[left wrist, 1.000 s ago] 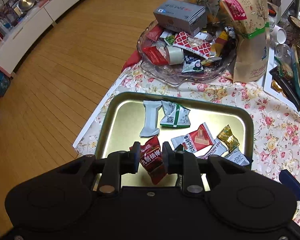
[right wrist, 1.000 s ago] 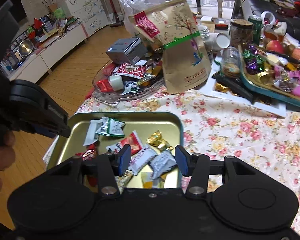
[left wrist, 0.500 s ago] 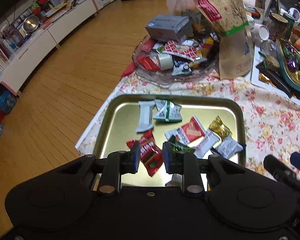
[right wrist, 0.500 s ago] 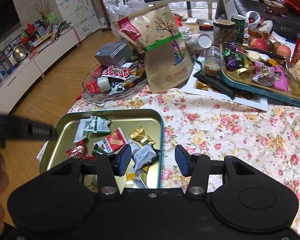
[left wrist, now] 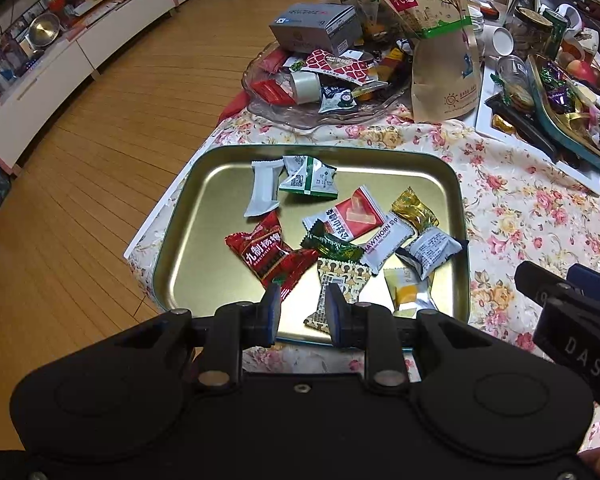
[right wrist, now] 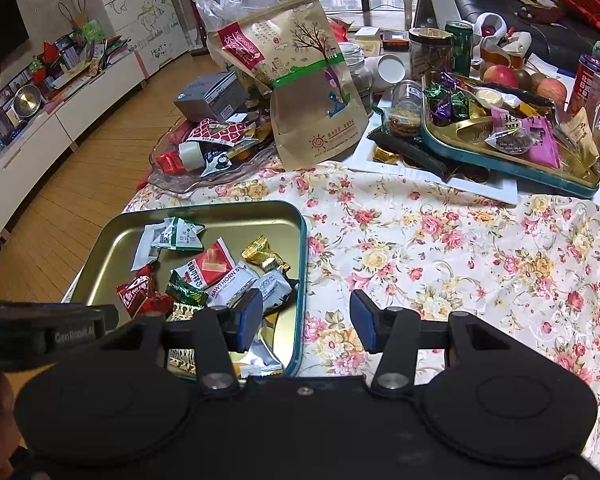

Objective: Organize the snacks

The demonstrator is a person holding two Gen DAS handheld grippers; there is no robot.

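A gold metal tray (left wrist: 324,151) lies on the flowered cloth and holds several wrapped snacks. Among them a red packet (left wrist: 266,254) lies flat just ahead of my left gripper (left wrist: 303,310). That gripper hovers over the tray's near edge, open by a narrow gap, with nothing between its fingers. My right gripper (right wrist: 304,320) is open wider above the cloth, just off the tray's right rim (right wrist: 304,240), and is empty. The red packet (right wrist: 136,292) also shows in the right wrist view.
Behind the tray stand a glass dish (left wrist: 320,118) piled with snacks, a grey box (left wrist: 316,26) and a tall brown paper bag (left wrist: 440,40). A teal tray of sweets (right wrist: 508,160), jars and fruit crowd the back right. The table edge and wooden floor lie to the left.
The red packet that was between my left fingers now lies on the tray, and the left gripper has drawn back to the near rim. My right gripper has shifted right, off the tray.
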